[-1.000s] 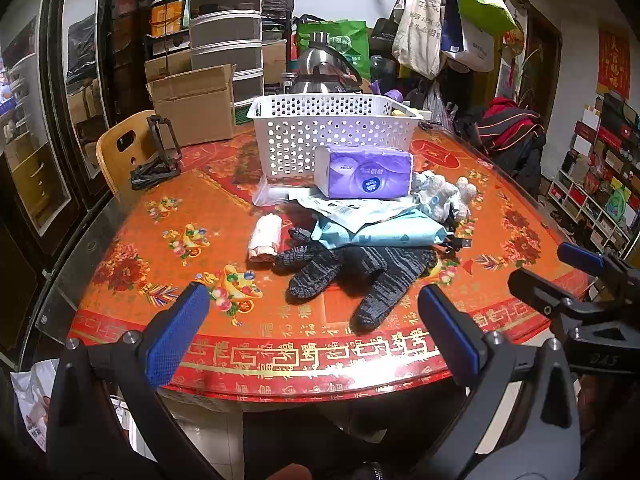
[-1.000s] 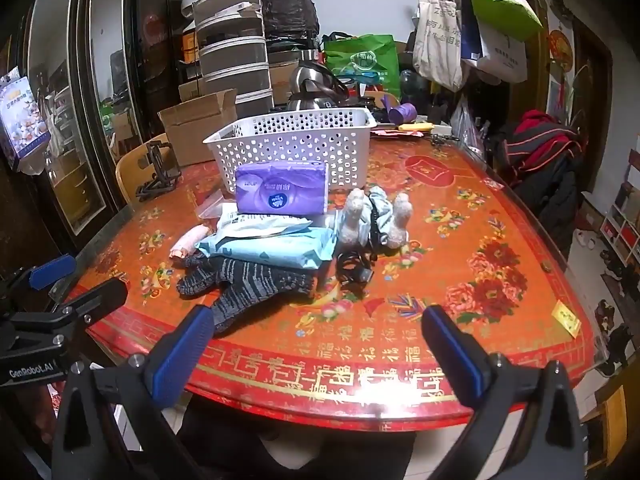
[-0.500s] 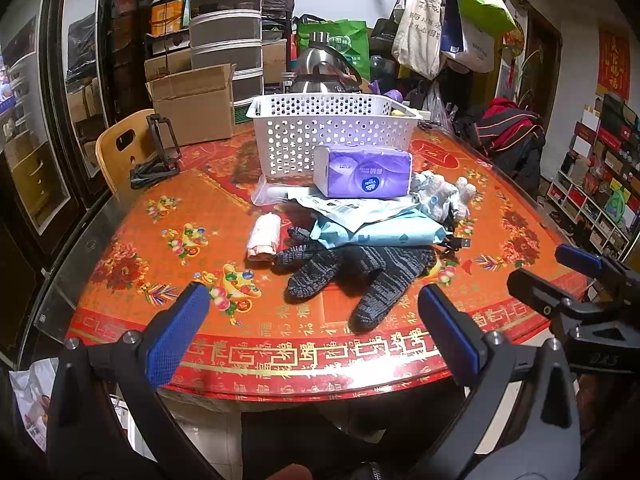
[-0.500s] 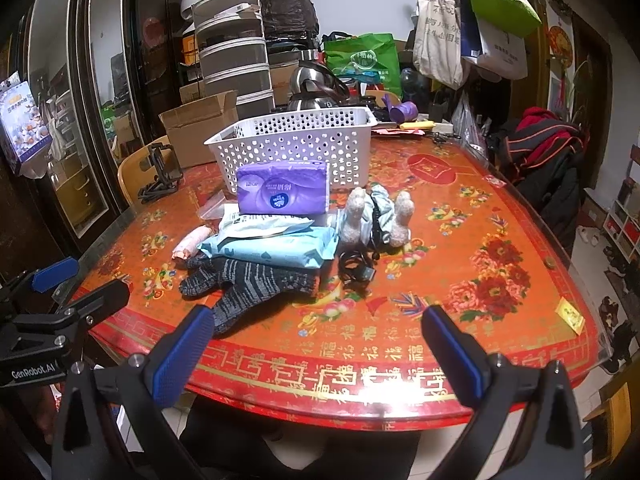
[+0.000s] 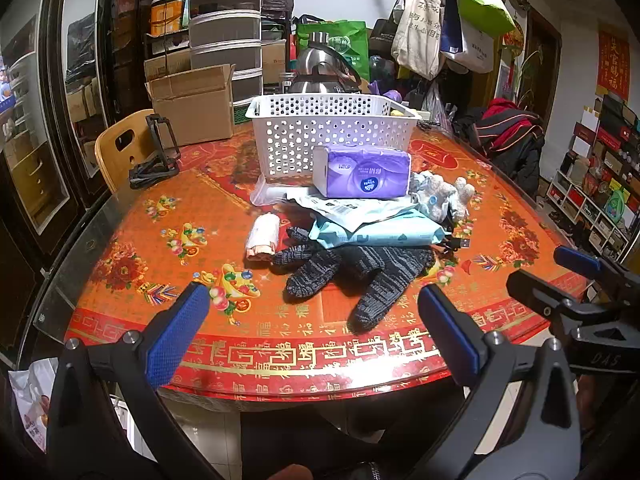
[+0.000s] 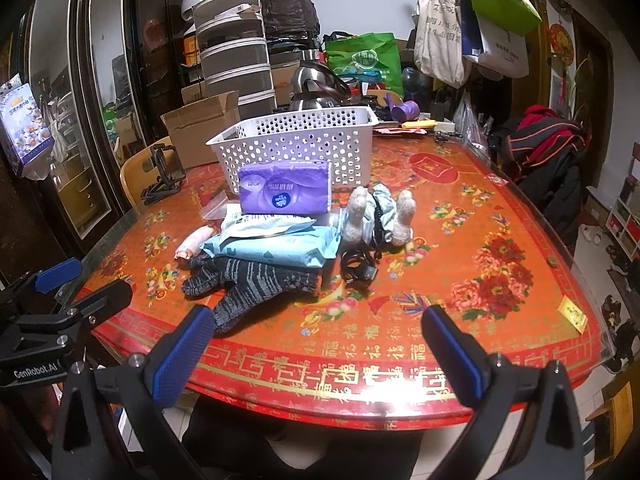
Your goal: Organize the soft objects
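1. Red and gold cloth covers the round table (image 5: 132, 248) in the left wrist view. The left claw (image 5: 312, 336) is at the bottom of the frame with its blue pads spread wide and nothing between them.
2. The dark knit gloves (image 5: 352, 276) lie just above the claw, in the middle of the frame. Their fingers point down toward the claw and the near table edge. This claw looks closer to the gloves than the other one.
3. Above the gloves sit a light blue wipes pack (image 5: 380, 232), a purple tissue pack (image 5: 362, 176) and the white basket (image 5: 332, 136), stacked up the frame. A small pink roll (image 5: 262, 238) lies left of the gloves.
4. Bare cloth fills the lower left, so there is room to move there.
5. In the right wrist view, the right claw (image 6: 314, 350) is also wide open and holds nothing.
6. The gloves (image 6: 248, 284) sit to its upper left, over the left pad. A fluffy toy (image 6: 380, 216) and a black cable (image 6: 358, 270) lie above the middle. The right side of the table (image 6: 512, 280) is bare.
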Available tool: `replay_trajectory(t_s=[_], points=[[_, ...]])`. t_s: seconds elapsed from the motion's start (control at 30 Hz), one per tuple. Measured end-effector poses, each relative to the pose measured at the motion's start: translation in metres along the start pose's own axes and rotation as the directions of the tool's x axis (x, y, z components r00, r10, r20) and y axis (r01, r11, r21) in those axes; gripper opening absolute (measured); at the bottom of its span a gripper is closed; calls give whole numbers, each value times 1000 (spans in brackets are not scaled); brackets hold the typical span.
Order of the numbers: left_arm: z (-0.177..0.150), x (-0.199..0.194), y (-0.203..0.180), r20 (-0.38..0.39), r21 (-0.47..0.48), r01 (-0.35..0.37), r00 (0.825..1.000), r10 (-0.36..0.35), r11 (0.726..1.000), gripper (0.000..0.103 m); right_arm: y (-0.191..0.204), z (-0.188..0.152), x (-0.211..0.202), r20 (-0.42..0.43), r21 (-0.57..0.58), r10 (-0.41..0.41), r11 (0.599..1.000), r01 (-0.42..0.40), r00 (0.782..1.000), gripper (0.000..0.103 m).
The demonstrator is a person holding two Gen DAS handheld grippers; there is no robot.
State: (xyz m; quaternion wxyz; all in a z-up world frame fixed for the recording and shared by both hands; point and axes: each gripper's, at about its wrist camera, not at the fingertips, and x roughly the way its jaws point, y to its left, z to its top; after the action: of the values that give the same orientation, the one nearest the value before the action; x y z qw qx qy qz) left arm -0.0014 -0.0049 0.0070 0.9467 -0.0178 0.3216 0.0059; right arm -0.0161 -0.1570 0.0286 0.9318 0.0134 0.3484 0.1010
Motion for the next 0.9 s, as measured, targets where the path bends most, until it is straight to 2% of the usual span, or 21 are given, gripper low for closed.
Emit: replay_trajectory(t_s=[0.9], points=[[-3, 1, 0, -1, -3, 3, 1000, -3, 1000, 103, 0, 0, 1, -4, 4, 3, 1000, -3, 1000, 103]])
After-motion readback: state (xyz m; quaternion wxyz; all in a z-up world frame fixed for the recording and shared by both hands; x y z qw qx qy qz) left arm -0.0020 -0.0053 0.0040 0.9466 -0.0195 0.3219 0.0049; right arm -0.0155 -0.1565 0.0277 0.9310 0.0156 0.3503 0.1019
